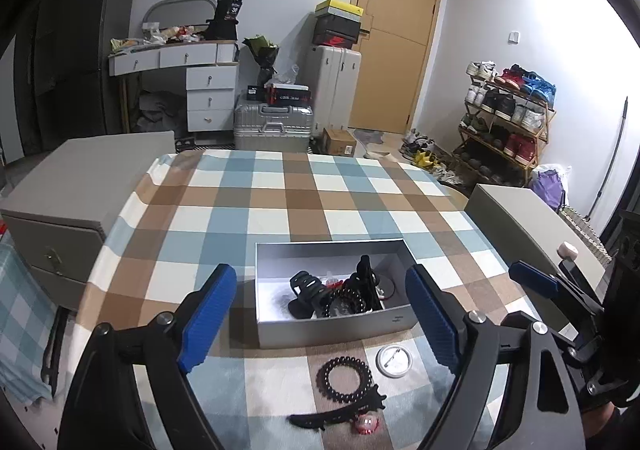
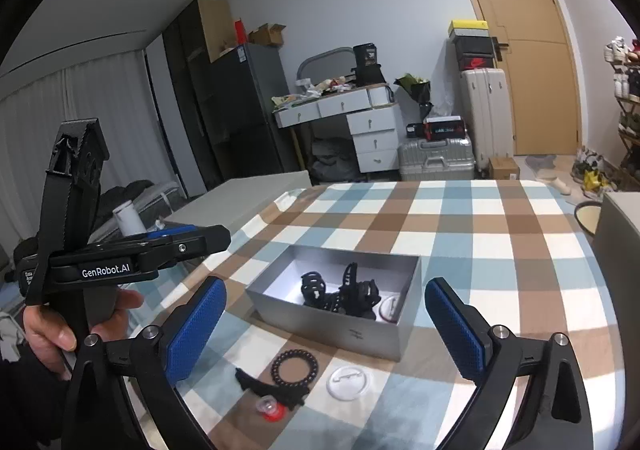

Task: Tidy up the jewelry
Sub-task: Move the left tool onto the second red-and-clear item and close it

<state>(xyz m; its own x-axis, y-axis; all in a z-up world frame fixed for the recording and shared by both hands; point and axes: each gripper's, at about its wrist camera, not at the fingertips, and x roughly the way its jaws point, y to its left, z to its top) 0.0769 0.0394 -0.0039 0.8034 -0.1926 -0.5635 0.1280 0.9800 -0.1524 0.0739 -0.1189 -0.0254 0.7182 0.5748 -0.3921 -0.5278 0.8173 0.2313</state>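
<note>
Fingers (image 1: 216, 314) apart, box (image 1: 336, 324) between.

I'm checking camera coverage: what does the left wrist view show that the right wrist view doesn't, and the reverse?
Only the left wrist view shows the full wooden shoe rack and the right tool seen from the side.

Only the right wrist view shows the person's bare left hand gripping the left tool's black handle, and the grey curtain.

Both show the open grey rectangular box holding black hair clips, with the black bead bracelet, round clear disc, flat black hair clip and small red item on the checked tablecloth in front of it.
</note>
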